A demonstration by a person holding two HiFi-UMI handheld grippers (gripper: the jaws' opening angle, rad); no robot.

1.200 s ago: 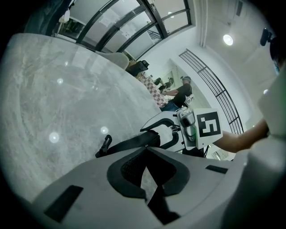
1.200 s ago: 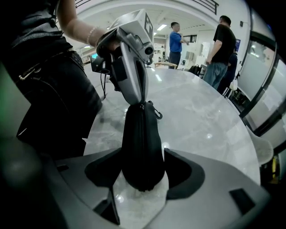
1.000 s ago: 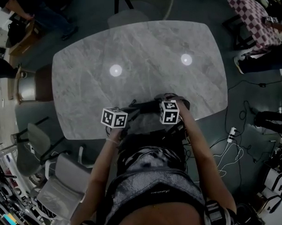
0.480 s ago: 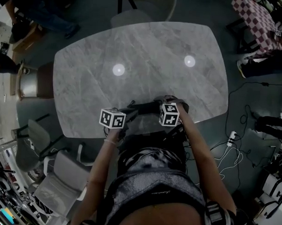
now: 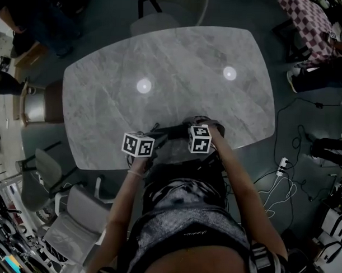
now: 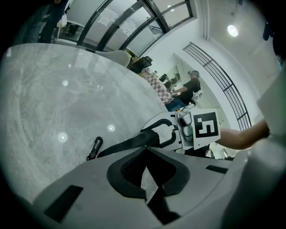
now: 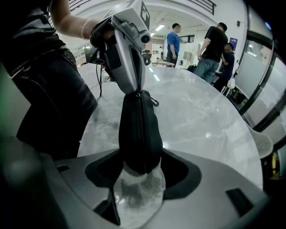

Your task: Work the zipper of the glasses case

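A black glasses case point(image 7: 138, 129) hangs in the air just over the near edge of a grey marble tabletop point(image 5: 179, 66), stretched between two hand-held tongs. Its zipper point(image 7: 141, 120) runs lengthwise along the side facing the right gripper's camera, and looks closed along the stretch that shows. The right tongs point(image 7: 138, 179) grasp the case's rounded near end, which fills the gap between their jaws. The left tongs point(image 6: 147, 179) are clenched tight at the opposite end, where the zipper line finishes; just what they pinch there is too small to make out. A small dark clip point(image 6: 94, 148) on a strap dangles from that end, close above the marble. In the head view the two marker cubes, left point(image 5: 139, 144) and right point(image 5: 199, 138), sit close together in front of the person's body, forearms reaching in from below. Two ceiling lights glint off the bare stone. Grey chairs point(image 5: 78, 214) stand at the tabletop's left corner, cables point(image 5: 281, 182) trail over the dark floor at right, and several people point(image 7: 214, 49) stand talking at the far end of the room.
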